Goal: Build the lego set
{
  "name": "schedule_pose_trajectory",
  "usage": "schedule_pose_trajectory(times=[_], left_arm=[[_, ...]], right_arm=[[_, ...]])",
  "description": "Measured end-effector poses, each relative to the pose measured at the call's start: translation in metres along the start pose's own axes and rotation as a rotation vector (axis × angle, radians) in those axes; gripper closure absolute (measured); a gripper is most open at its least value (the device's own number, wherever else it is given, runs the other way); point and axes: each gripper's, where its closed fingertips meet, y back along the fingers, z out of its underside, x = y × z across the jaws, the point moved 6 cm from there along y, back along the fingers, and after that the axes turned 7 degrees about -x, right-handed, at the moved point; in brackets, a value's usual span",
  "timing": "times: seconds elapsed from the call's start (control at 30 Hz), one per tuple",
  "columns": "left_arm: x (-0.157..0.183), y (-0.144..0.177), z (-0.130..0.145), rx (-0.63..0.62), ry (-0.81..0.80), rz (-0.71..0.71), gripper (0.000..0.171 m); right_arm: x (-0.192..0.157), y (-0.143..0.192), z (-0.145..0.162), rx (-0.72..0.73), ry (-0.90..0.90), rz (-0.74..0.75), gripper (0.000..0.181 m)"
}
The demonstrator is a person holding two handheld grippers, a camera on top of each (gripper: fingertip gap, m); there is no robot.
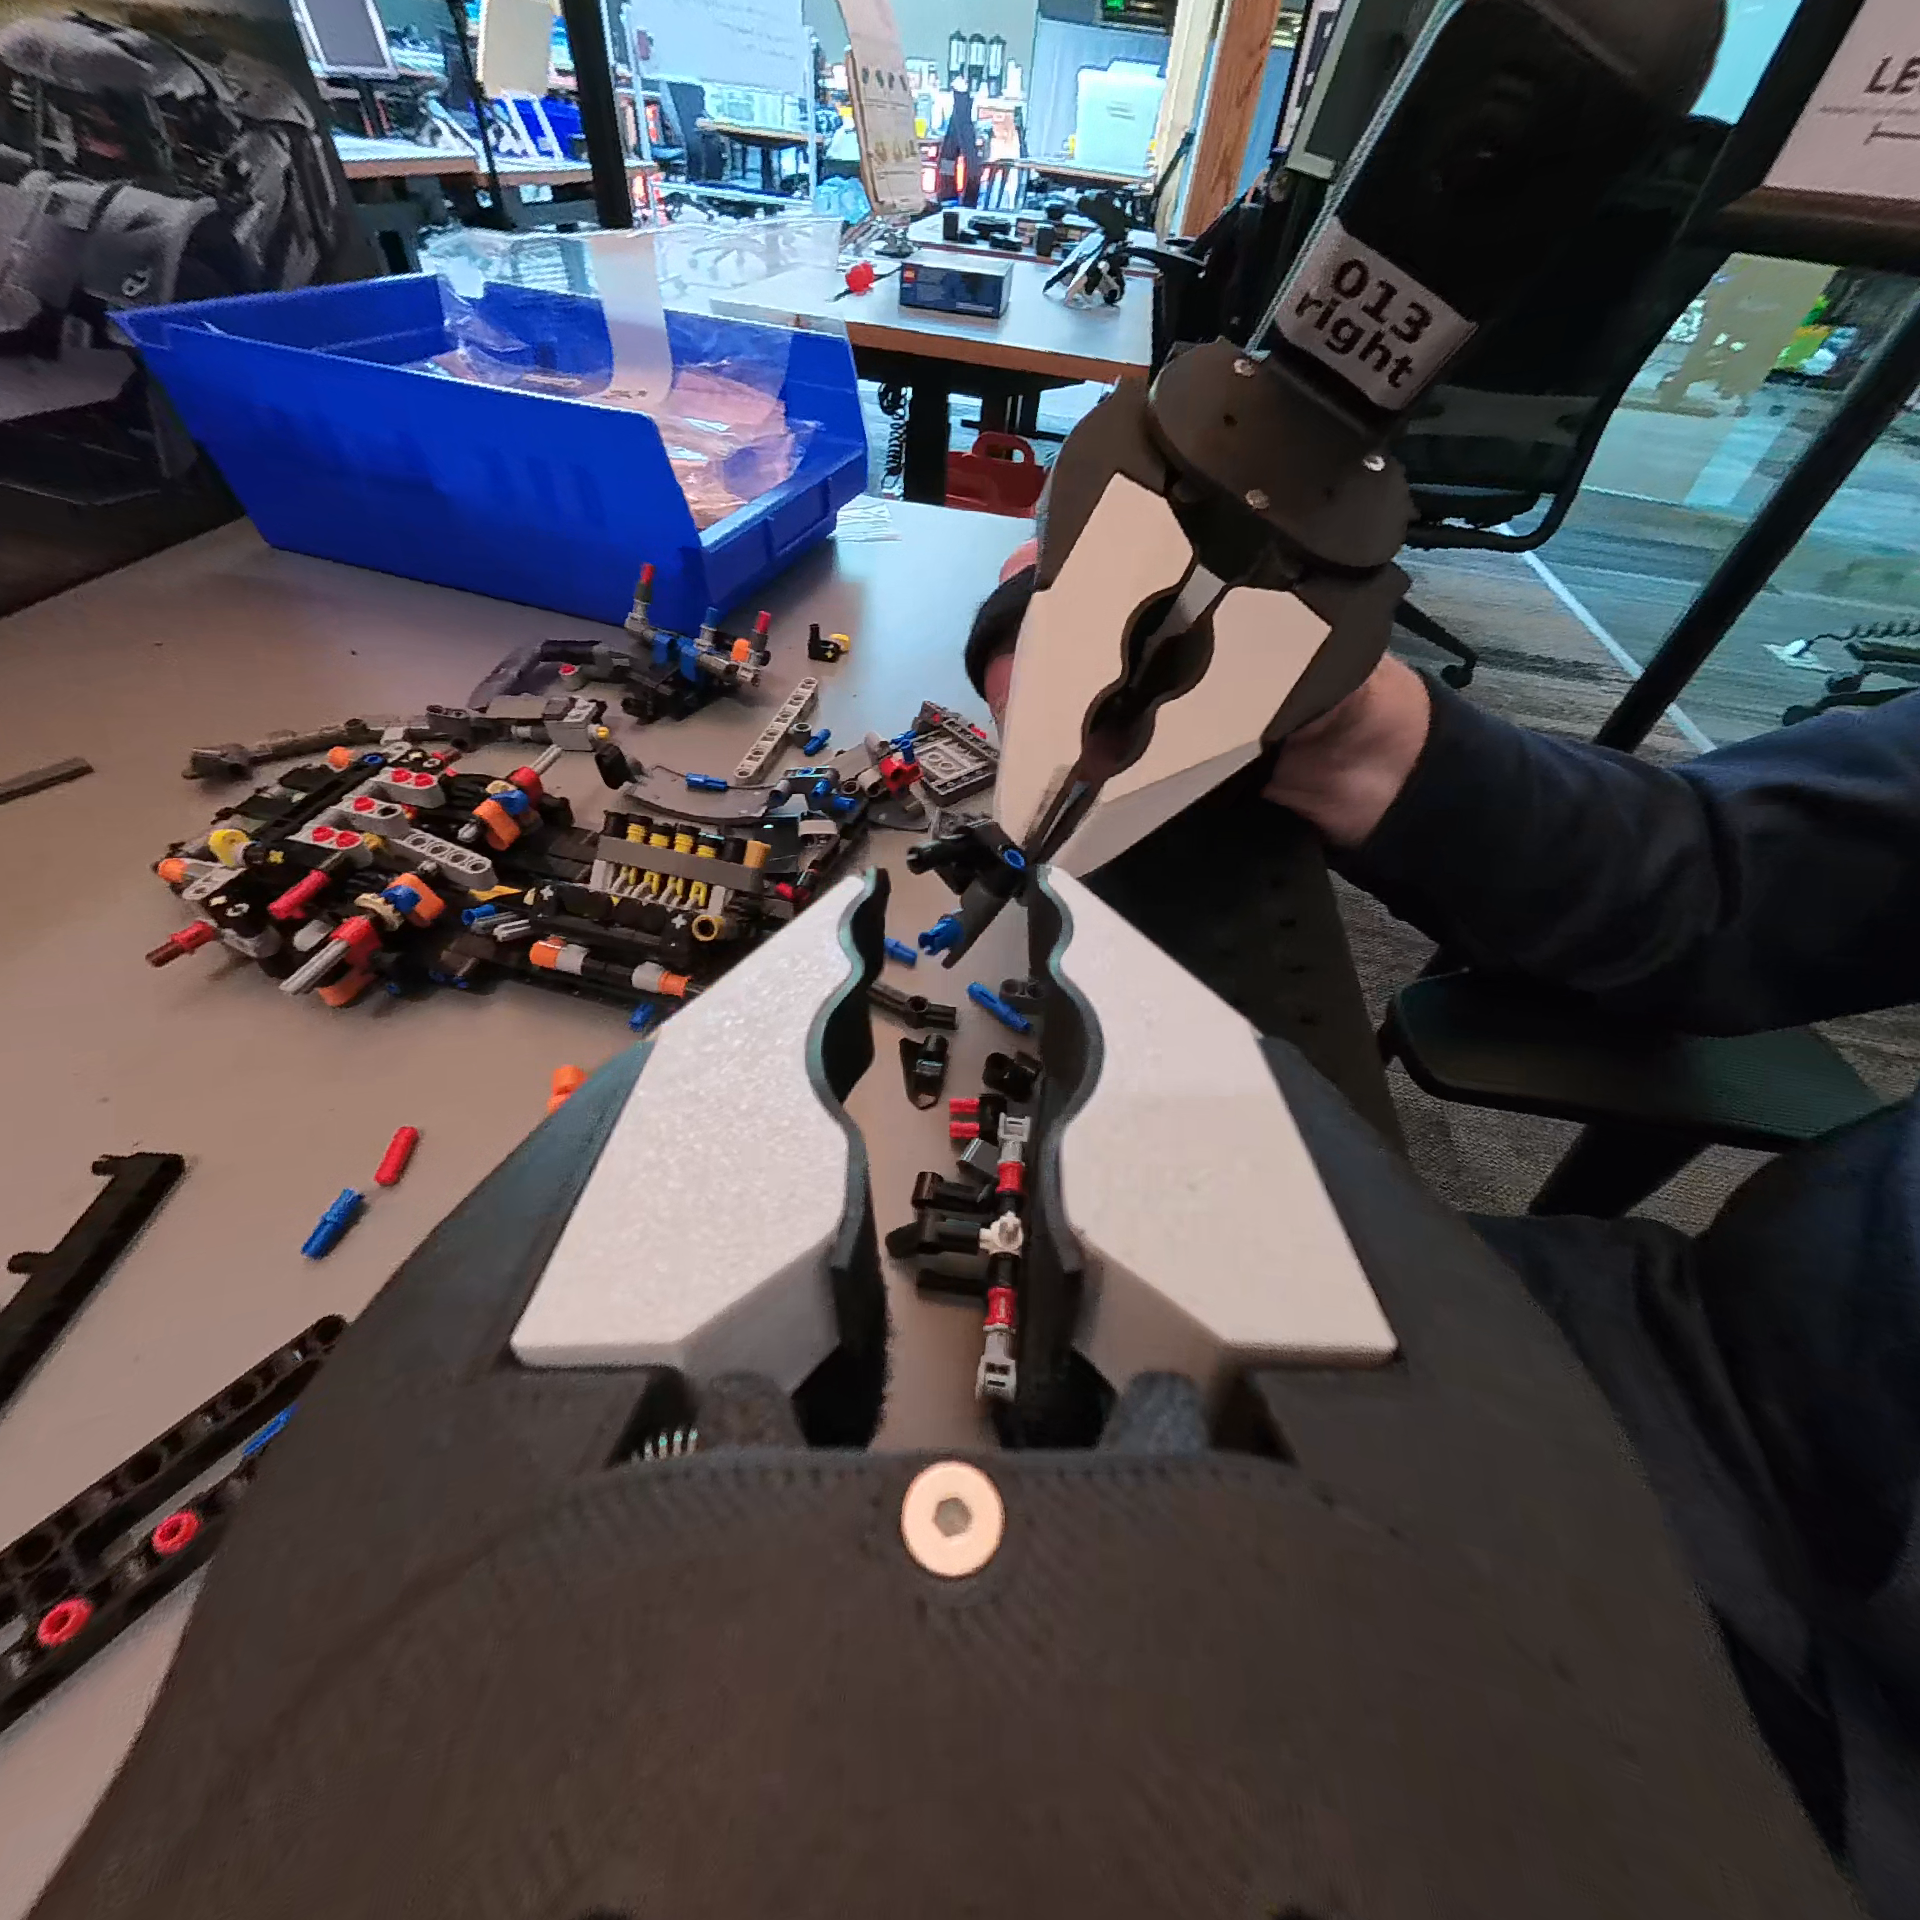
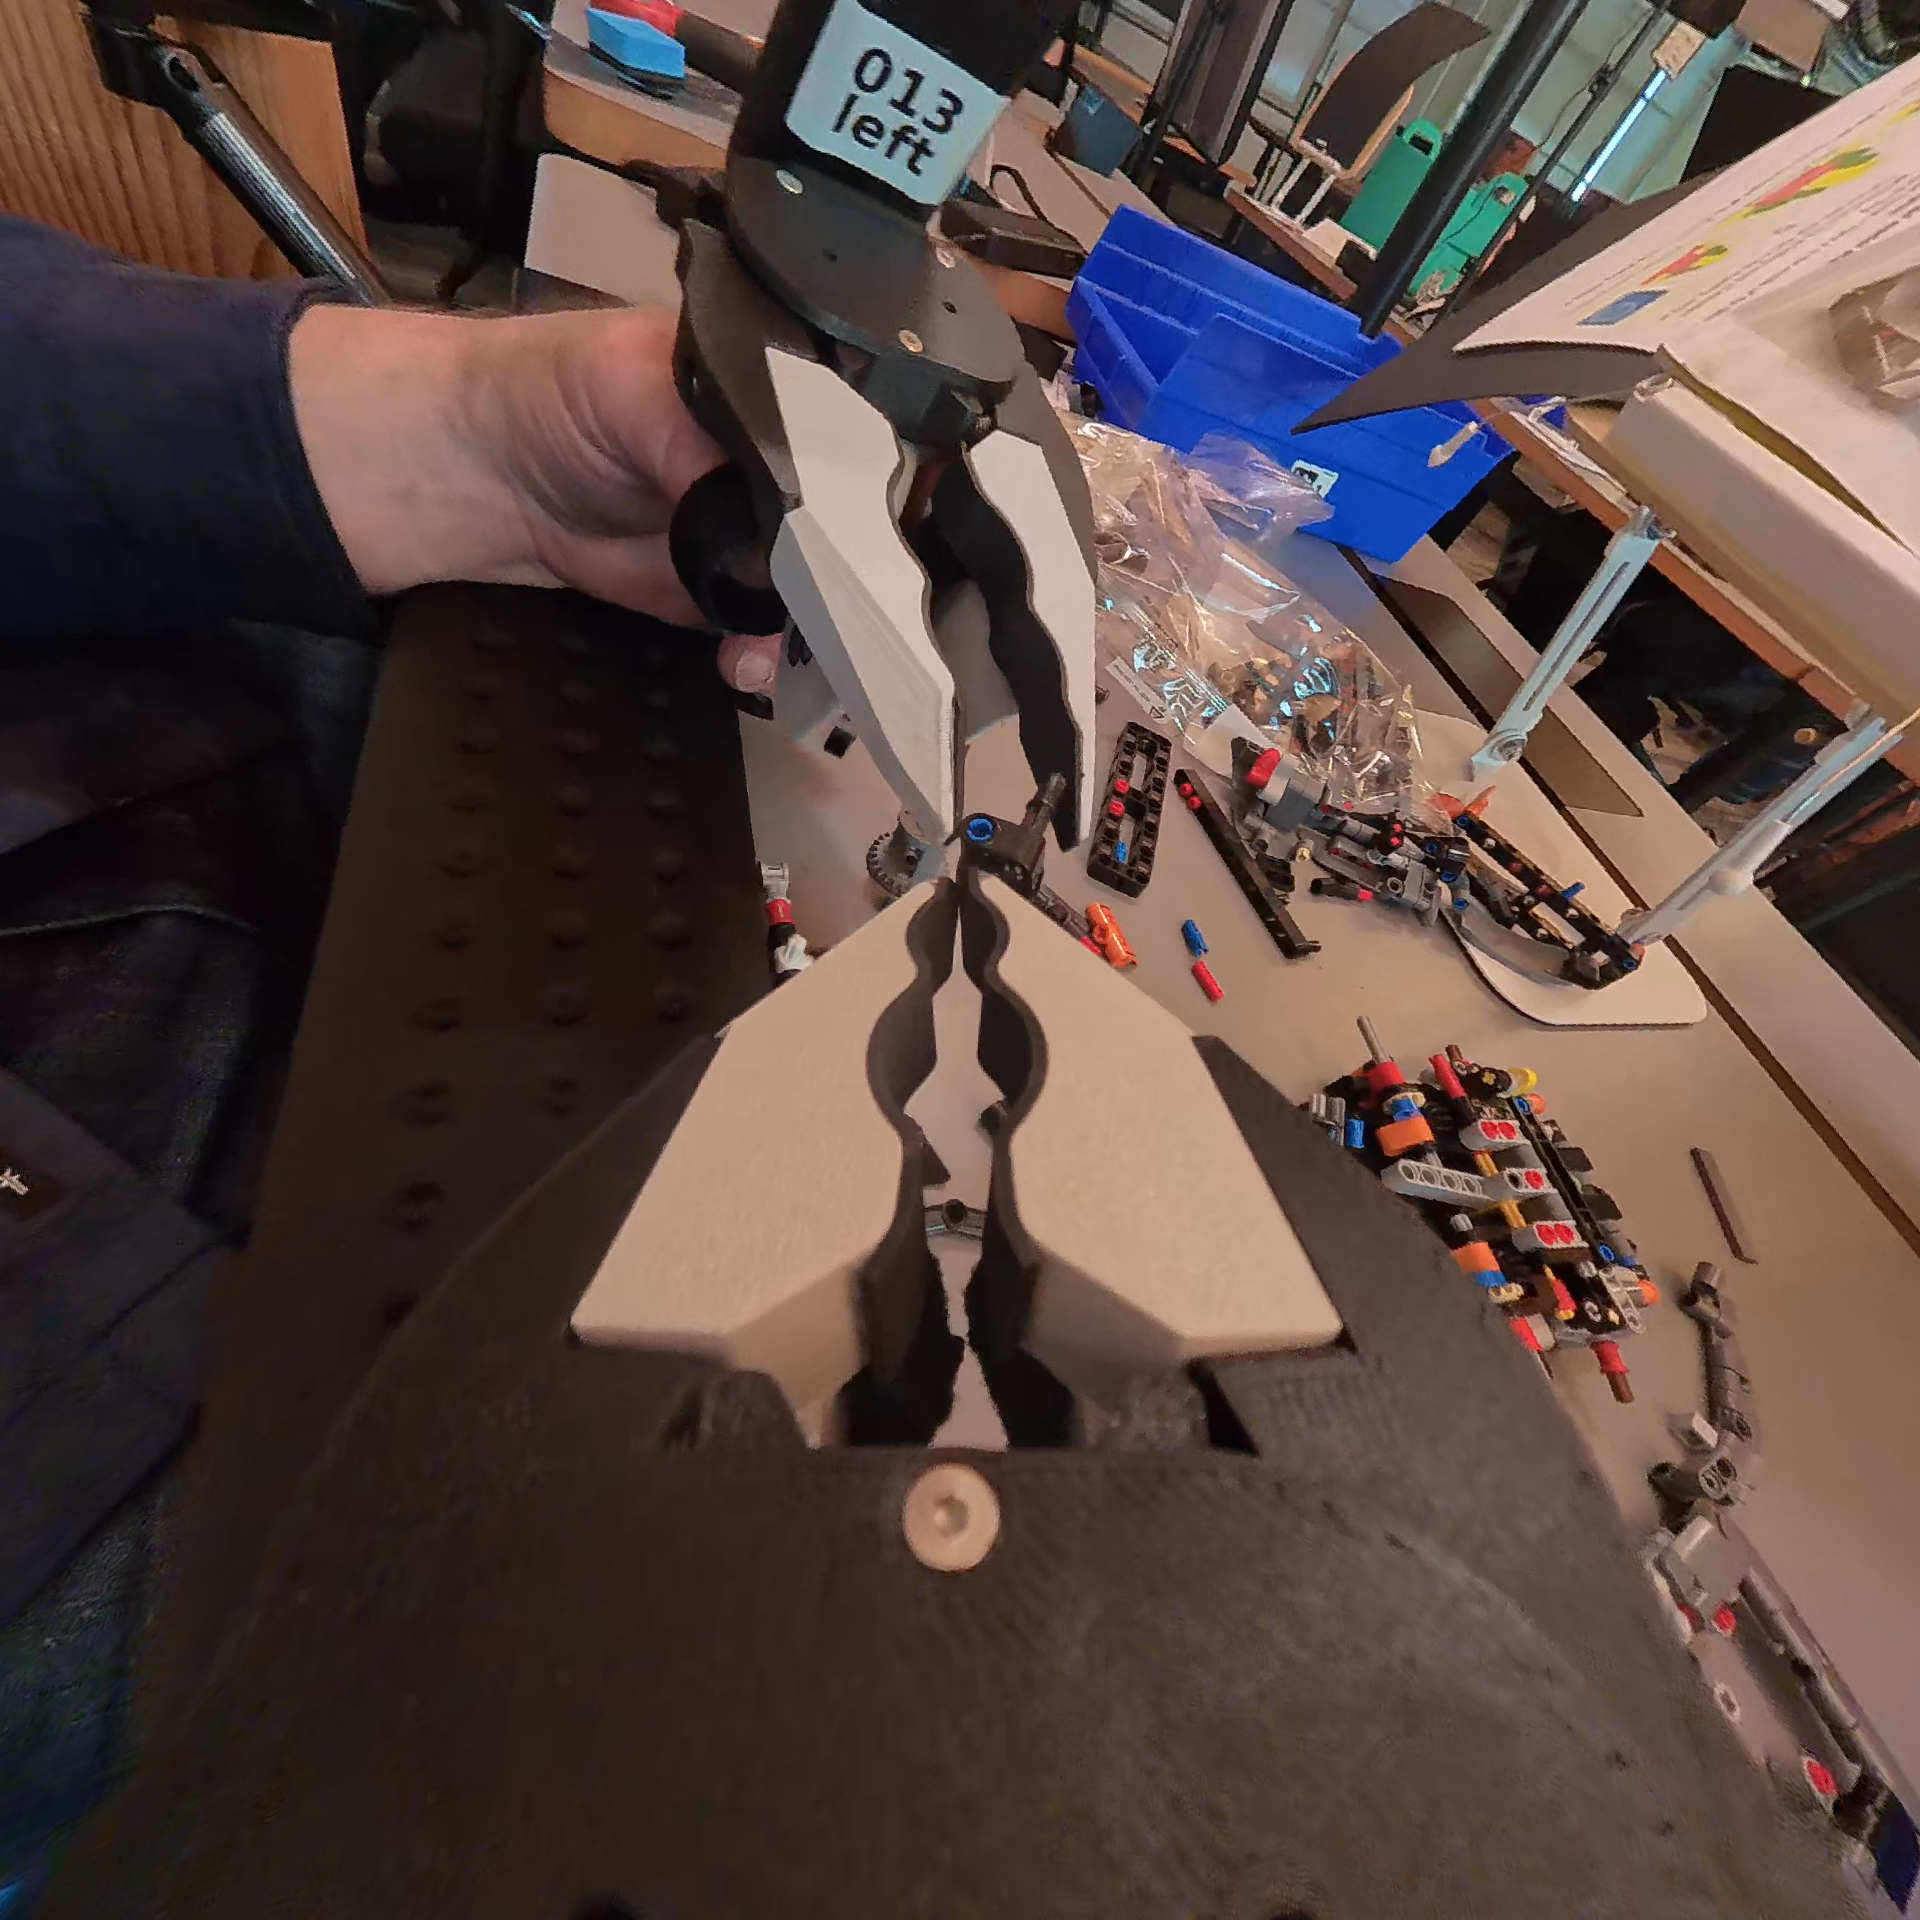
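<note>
A small black Lego piece with blue pins [image 1: 971, 868] hangs in the air above the grey table [image 1: 208, 1091], near its edge. My left gripper [image 1: 956, 883] is closed partway with this piece between its tips. My right gripper [image 1: 1039, 847] comes down from above and pinches the same piece. In the right wrist view my right gripper [image 2: 958, 894] is nearly shut on the piece [image 2: 1013, 847], and my left gripper [image 2: 1008, 826] spans it from above. The large, partly built chassis [image 1: 468, 883] lies flat on the table to the left and also shows in the right wrist view [image 2: 1507, 1195].
A blue bin [image 1: 468, 447] with clear plastic bags stands behind the chassis. Loose pins and connectors [image 1: 987, 1174] lie under my left gripper. Long black beams [image 1: 156, 1455] lie at the near left. A bag of parts [image 2: 1247, 644], a smaller build [image 2: 1455, 852] and an open booklet on a stand [image 2: 1714, 229] are beyond. Left and right tips are no more than a few centimetres apart.
</note>
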Motion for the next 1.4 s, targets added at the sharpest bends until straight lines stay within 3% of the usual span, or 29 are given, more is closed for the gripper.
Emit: schedule_pose_trajectory(times=[0.13, 0.3, 0.63, 0.87, 1.03, 1.2, 1.4], left_arm=[[0.003, 0.004, -0.005, 0.052, 0.006, 0.04, 0.153], [0.007, -0.001, -0.001, 0.002, -0.034, 0.011, 0.171], [-0.009, 0.006, 0.002, -0.02, 0.003, -0.118, 0.171], [-0.02, -0.003, 0.018, -0.174, -0.044, -0.245, 0.171], [-0.009, -0.002, 0.009, -0.087, -0.046, -0.137, 0.156], [-0.003, -0.002, 0.006, -0.058, -0.043, -0.07, 0.159], [0.0, -0.003, 0.006, -0.075, -0.074, -0.083, 0.165]], right_arm=[[-0.004, 0.0, 0.003, -0.017, 0.018, -0.028, 0.181], [-0.005, -0.002, 0.004, -0.034, 0.028, -0.03, 0.181], [0.001, 0.001, 0.005, -0.028, -0.002, -0.002, 0.181], [0.008, 0.002, 0.01, -0.043, -0.051, 0.008, 0.181], [0.003, -0.001, 0.01, -0.055, -0.029, -0.021, 0.181], [-0.003, -0.002, 0.007, -0.041, 0.008, -0.045, 0.181], [-0.004, -0.001, 0.007, -0.039, 0.018, -0.043, 0.181]])
